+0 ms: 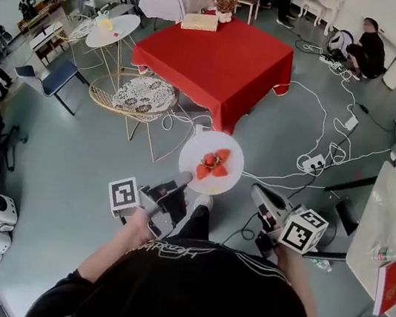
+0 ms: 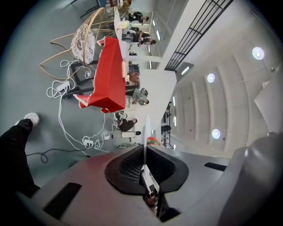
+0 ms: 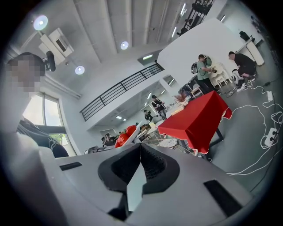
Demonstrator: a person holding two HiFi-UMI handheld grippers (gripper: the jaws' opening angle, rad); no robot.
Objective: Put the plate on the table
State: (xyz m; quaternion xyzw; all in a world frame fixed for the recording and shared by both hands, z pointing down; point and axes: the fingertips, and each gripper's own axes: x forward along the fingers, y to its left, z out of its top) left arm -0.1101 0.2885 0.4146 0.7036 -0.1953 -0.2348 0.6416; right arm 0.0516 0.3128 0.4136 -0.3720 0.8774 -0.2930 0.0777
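Note:
A white plate (image 1: 210, 165) with cut strawberries (image 1: 214, 163) hangs in the air over the grey floor, short of the red-clothed table (image 1: 222, 60). My left gripper (image 1: 185, 180) is shut on the plate's left rim. My right gripper (image 1: 254, 190) is shut on its right rim. In the left gripper view the plate (image 2: 146, 132) shows edge-on, a thin white strip pinched between the black pads (image 2: 132, 165). The right gripper view shows the rim (image 3: 136, 181) clamped in the jaws, with the strawberries (image 3: 126, 134) beyond and the red table (image 3: 199, 117) ahead.
A wicker chair (image 1: 136, 98) stands before the red table's near left corner. White cables (image 1: 323, 130) and a power strip (image 1: 310, 163) trail over the floor to the right. A grey table (image 1: 390, 224) is at the right edge. People sit and stand at the far side of the room.

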